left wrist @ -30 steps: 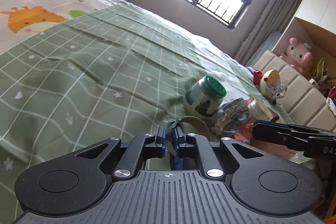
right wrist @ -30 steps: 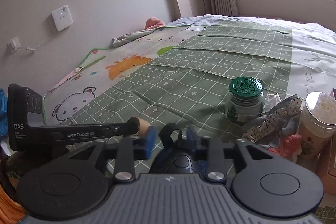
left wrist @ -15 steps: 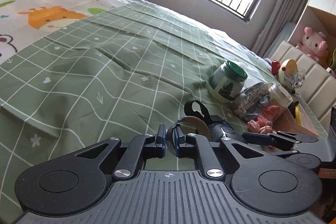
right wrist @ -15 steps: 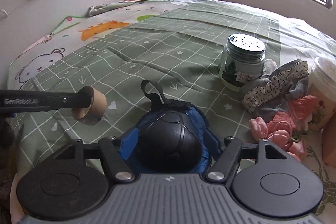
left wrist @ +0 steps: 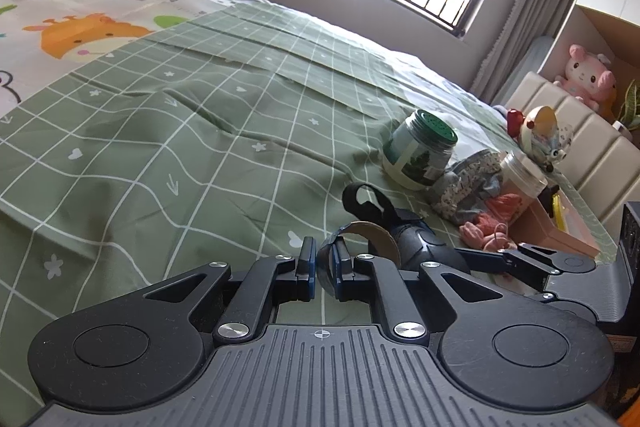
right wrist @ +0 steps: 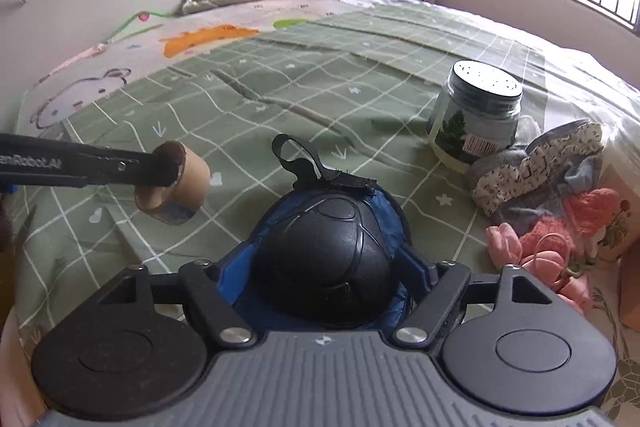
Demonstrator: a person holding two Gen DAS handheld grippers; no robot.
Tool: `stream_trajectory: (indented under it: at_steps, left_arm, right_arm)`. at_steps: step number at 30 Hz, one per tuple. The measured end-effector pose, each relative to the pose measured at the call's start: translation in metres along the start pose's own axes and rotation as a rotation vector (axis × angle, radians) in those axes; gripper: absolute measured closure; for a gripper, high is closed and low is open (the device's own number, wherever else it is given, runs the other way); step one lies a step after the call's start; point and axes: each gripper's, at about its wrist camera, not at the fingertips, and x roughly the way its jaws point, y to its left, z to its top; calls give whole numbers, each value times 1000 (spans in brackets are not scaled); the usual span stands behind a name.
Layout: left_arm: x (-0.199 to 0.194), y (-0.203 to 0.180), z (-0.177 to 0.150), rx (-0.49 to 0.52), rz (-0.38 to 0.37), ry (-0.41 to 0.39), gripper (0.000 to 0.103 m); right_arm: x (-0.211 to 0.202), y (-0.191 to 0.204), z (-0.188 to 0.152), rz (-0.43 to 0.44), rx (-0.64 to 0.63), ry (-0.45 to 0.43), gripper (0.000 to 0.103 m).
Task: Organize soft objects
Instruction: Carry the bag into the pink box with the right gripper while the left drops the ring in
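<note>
Cardboard tape roll (right wrist: 173, 183) pinched in the left gripper (left wrist: 323, 269); right gripper (right wrist: 324, 275) spread wide around the knee pad (right wrist: 326, 259) on the bed (right wrist: 280, 95).

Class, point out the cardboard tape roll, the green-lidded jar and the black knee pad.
cardboard tape roll (right wrist: 176, 183), right wrist view, outer wall.
green-lidded jar (right wrist: 476, 119), right wrist view, glass side.
black knee pad (right wrist: 324, 259), right wrist view, hard cap.

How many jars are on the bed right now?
2. The green-lidded jar stands upright on the green sheet; the pale-lidded jar sits behind the cloth pile. Others may be hidden.
</note>
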Motion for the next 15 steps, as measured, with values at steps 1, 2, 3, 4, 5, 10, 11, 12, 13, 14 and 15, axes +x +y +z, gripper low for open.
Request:
stream_trajectory:
  at_steps: [1,2,3,4,5,10,11,12,13,14,15]
  left_arm:
    - [0,-1,0,1,-3,0,92]
    - [-1,-3,-1,2,-9,2,92]
    - [-1,-5,-1,4,-16,6,92]
    - [-2,-8,-2,8,-25,9,92]
    - [-2,-13,-3,15,-38,15,92]
    - [3,-53,-16,77,-140,74,92]
    - [5,-63,-20,90,-165,92,92]
    - [9,-77,-25,109,-196,114,92]
    - [12,-90,-29,127,-222,132,92]
    - [16,-104,-35,151,-250,151,92]
    - [19,-119,-41,175,-278,169,92]
  right_arm:
    - [-5,-1,-1,-7,-3,-10,26]
    - [-13,-2,-1,-10,-4,-22,27]
    - [-20,-4,-2,-6,-4,-31,27]
    - [-30,-5,-3,-3,-6,-40,27]
    - [-40,-6,-5,-8,-14,-51,27]
    - [-110,-17,-31,-69,-73,-119,27]
    - [-123,-22,-38,-91,-75,-125,26]
    - [-134,-27,-46,-113,-72,-125,26]
    - [-144,-33,-53,-135,-65,-121,26]
    - [-154,-40,-62,-158,-54,-116,26]
    - [-162,-46,-70,-178,-42,-111,26]
